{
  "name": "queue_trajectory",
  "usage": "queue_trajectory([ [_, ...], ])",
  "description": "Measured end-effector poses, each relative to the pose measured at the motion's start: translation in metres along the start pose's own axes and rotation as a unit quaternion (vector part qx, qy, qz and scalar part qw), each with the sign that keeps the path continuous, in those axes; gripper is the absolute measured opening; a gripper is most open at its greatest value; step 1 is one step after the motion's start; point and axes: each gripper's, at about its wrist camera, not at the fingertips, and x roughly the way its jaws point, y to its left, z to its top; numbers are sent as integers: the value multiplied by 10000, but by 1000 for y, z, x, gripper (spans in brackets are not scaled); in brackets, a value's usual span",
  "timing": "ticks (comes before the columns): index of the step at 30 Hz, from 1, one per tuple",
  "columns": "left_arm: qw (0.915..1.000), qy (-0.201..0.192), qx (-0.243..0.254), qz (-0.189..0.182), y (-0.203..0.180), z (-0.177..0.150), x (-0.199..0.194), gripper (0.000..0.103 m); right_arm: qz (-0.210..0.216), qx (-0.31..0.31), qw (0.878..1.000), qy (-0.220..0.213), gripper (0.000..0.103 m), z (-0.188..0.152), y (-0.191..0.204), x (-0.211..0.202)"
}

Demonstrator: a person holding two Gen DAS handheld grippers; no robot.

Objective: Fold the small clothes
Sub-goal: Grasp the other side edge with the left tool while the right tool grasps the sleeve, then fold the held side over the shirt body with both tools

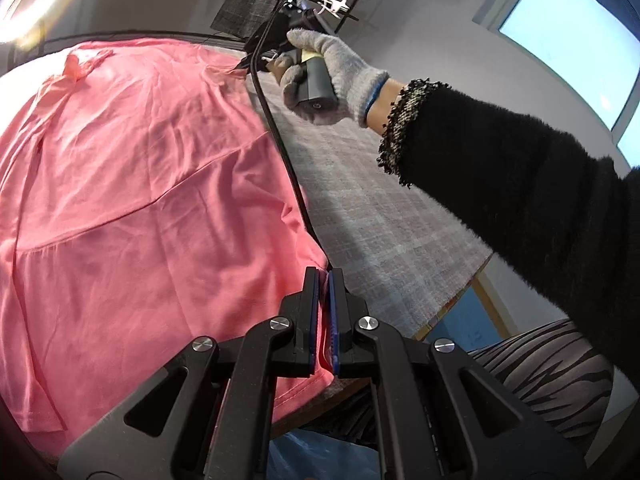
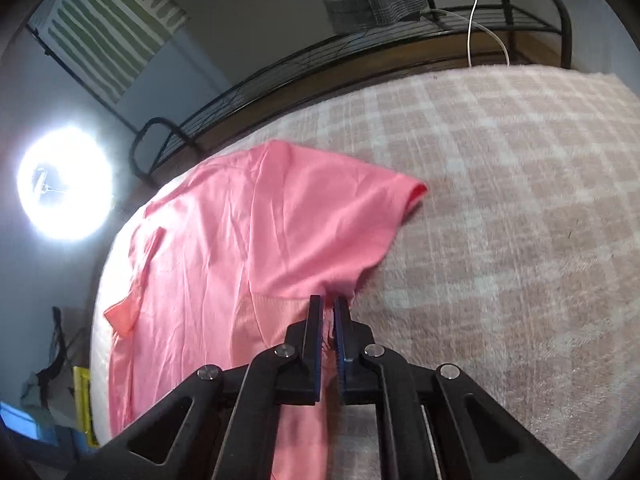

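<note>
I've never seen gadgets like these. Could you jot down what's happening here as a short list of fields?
garment: pink short-sleeved cotton top, spread flat with creases
surface: beige checked fuzzy blanket on a bed
left gripper: shut on the top's hem edge
right gripper: shut on the top's fabric near a sleeve
holder: grey knitted-gloved hand grips the right tool's handle
fold state: none visible yet

shirt (image 2: 248, 240) spread on blanket (image 2: 500, 220), rack (image 2: 360, 44) behind, lamp (image 2: 64, 188) left
</note>
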Motion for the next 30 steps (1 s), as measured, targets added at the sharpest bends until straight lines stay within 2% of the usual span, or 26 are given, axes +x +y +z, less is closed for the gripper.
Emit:
queue_trajectory([
  [10, 9986, -275, -449, -25, 32, -9, -41, 2, -623, -531, 9962, -298, 0, 14, 63, -19],
  [16, 9950, -448, -883, 162, 64, -22, -73, 2, -994, -997, 9892, -413, 0, 21, 126, -16],
  [24, 9879, -488, -1388, 491, 109, -38, -96, 2, -1208, -1872, 9746, -225, 0, 11, 223, 34],
  [30, 9861, -497, -1451, 641, 123, -44, -103, 2, -1386, -2310, 9630, 62, 0, -4, 261, 87],
])
